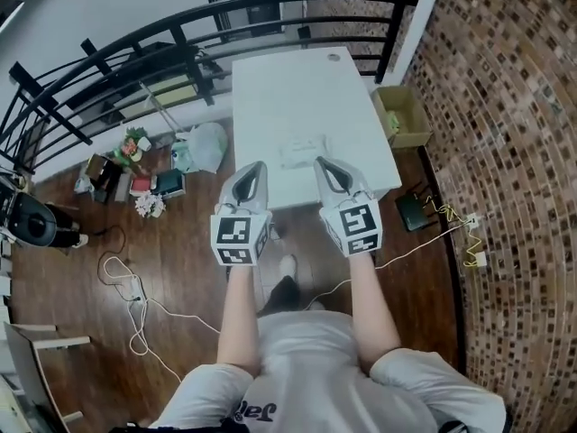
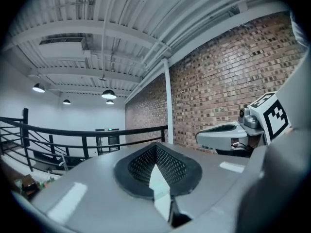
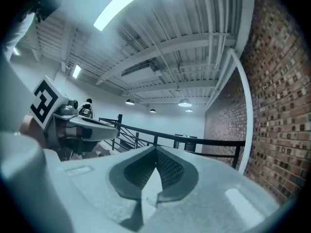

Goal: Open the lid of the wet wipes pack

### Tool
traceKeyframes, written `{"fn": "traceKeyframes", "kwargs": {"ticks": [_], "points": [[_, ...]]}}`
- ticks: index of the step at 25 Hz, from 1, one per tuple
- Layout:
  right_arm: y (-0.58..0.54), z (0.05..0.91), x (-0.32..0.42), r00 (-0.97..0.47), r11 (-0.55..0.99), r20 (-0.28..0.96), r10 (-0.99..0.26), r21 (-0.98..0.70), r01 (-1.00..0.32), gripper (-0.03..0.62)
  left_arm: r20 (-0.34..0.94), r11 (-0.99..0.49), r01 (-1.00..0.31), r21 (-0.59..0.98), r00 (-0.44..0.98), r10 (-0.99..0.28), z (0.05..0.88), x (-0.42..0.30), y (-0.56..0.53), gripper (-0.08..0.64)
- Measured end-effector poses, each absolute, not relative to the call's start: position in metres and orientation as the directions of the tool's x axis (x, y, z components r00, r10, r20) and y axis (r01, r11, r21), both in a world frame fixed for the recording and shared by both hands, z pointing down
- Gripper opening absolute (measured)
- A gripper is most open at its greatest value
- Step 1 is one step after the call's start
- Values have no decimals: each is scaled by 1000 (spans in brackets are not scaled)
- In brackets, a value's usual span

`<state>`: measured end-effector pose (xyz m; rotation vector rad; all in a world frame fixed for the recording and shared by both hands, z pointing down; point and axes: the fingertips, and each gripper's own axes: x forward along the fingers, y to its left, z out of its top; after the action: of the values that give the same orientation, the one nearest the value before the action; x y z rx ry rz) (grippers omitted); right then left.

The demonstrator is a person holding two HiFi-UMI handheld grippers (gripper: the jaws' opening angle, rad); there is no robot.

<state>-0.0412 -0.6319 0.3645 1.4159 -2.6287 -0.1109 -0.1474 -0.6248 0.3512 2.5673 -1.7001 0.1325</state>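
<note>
Wet wipes pack [image 1: 302,149] lies flat on a white table [image 1: 288,79], near the front edge, in a brick-walled loft where a person stands with a gripper in each hand.

At far left, on the wooden floor [image 1: 180,269], stand a small bunch of flowers [image 1: 133,142] and several small boxes whose contents are too small to read. Beside them slumps a pale plastic bag [image 1: 207,145], its contents hidden.

The left gripper [image 1: 258,167] is held level at the table's front edge, its jaws pressed together on nothing. The pack sits just beyond its tip and a little to the right. The pack's pale wrapper blends into the tabletop, so whether the lid is up or down cannot be made out.

The right gripper [image 1: 323,162] mirrors the left, jaws likewise closed and empty, with the pack just ahead of it and slightly left. The pack thus lies between the two tips, touched by neither.

Right of the table, an open cardboard box [image 1: 403,115] holds something greenish along one side. Both gripper views look out level at a black railing [image 2: 87,132] and a brick wall [image 2: 228,81], well above the pack, which shows in neither.
</note>
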Motion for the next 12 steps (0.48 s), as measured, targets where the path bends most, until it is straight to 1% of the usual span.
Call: {"fn": "traceKeyframes", "kwargs": {"ticks": [4,8,12], "points": [[-691,344,-48,-535,538,65,-842,160,-828,-9,38,-424,-905,-4,424,-905,329,-148,-684,17],[-731,331,-55,-502,502,45,-863,182,-846,-9,14,-462,-887,-10,462,-887,321,-154,-731,17],[-753,351,-69,-499,506,88,-862,200,-839,-9,14,-477,-877,55,478,-878,332,-169,-762,17]]}}
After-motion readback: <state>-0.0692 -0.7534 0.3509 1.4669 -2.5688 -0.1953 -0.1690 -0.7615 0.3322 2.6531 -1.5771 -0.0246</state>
